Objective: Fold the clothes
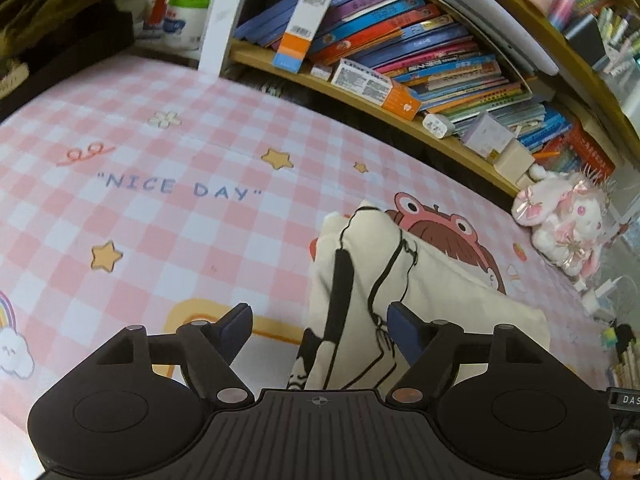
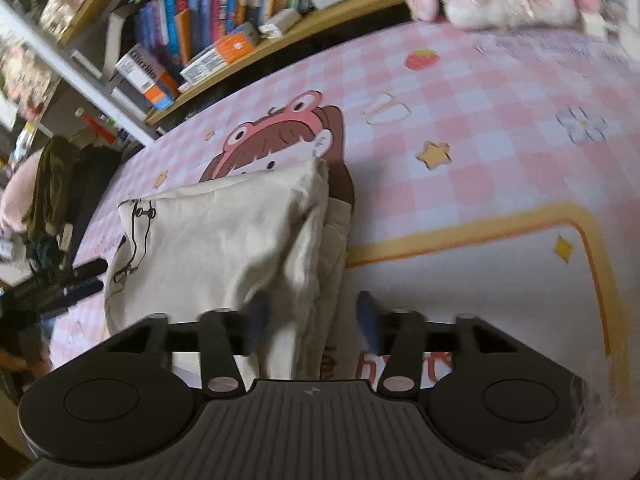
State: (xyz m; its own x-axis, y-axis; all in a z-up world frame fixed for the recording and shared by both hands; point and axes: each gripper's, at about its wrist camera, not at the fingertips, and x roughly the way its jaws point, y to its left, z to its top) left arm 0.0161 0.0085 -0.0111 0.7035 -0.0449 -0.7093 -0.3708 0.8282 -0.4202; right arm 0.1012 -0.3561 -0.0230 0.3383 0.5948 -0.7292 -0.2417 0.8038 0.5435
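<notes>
Grippers, two in number, appear one per view, each with its two blue-padded fingers spread wide. Left gripper point(image 1: 320, 320) hangs released above the folded cream garment point(image 1: 432, 292), whose near edge, with its black printed lines, passes between the parted fingers; whether either pad touches the cloth cannot be told. Right gripper point(image 2: 314, 318) is likewise unclenched: a hanging fold of the same cream garment point(image 2: 224, 236) lies in the gap, close against the left pad, while the right pad stands clear over the bedsheet point(image 2: 500, 128). Only the right wrist view shows the garment nearly whole, as one compact folded bundle lying partly over the frog-hat cartoon figure point(image 2: 276, 140) printed on the sheet, and only there does a dark gripper body point(image 2: 52, 284), blurred, show at the garment's far edge. Only the left wrist view shows the words "NICE DAY" point(image 1: 180, 188) on the pink-and-white checked bedsheet point(image 1: 160, 240), together with three printed yellow stars and a rainbow-and-cloud motif point(image 1: 10, 340) at the left margin. Both views include one wooden bookshelf point(image 1: 360, 96) crowded with leaning books behind the bed, and one pink-and-white plush rabbit point(image 1: 564, 220) at the bed's edge, sharp in the left view and blurred in the right.
</notes>
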